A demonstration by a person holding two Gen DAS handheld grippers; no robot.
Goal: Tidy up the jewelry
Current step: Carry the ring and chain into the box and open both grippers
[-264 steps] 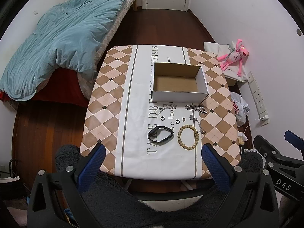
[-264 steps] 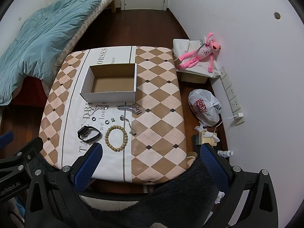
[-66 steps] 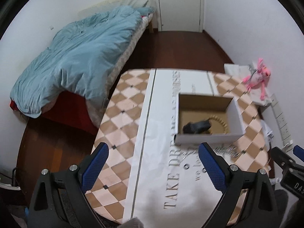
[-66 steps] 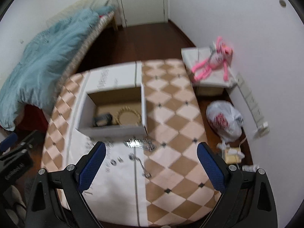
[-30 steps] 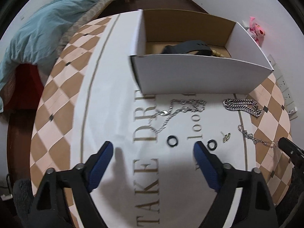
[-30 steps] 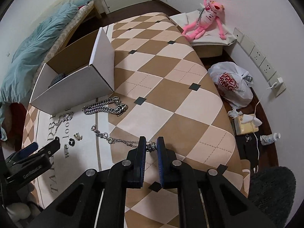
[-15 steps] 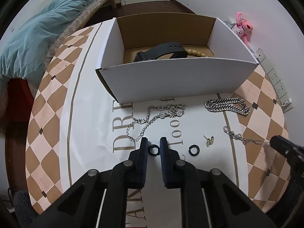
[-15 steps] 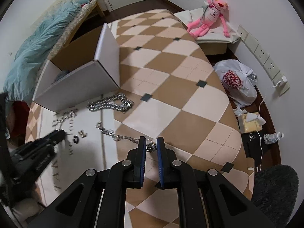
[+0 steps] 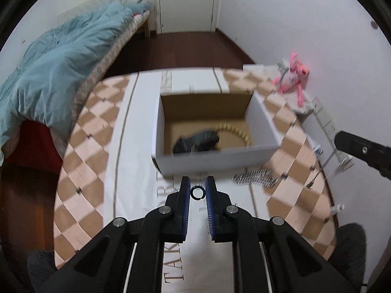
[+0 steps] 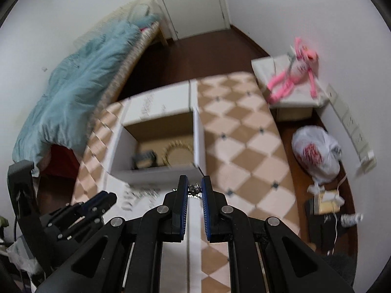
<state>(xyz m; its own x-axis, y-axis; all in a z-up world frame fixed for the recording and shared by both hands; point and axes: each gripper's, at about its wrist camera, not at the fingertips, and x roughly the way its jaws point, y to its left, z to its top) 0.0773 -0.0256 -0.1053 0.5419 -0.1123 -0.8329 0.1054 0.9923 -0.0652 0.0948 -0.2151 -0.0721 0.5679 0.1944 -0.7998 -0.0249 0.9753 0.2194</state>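
My left gripper [image 9: 197,190] is shut on a small black ring [image 9: 197,192] and holds it above the table, in front of the open white cardboard box [image 9: 220,161]. The box holds a black band [image 9: 198,141] and a wooden bead bracelet [image 9: 234,131]. My right gripper [image 10: 194,188] is shut on the end of a thin silver necklace [image 10: 194,188], which dangles below its arm in the left wrist view [image 9: 317,173]. A thick silver chain [image 9: 255,177] lies on the table right of the box front. The box also shows in the right wrist view [image 10: 158,168].
The table wears a brown and cream checked cloth [image 9: 97,131]. A bed with a teal quilt [image 9: 53,73] stands to the left. A pink plush toy [image 10: 293,73] lies on a white stand at the right. A white plastic bag [image 10: 315,156] sits on the floor.
Both grippers have lifted off the table, the left with the black ring and the right with the thin necklace. Both views now look down at the box from higher up.
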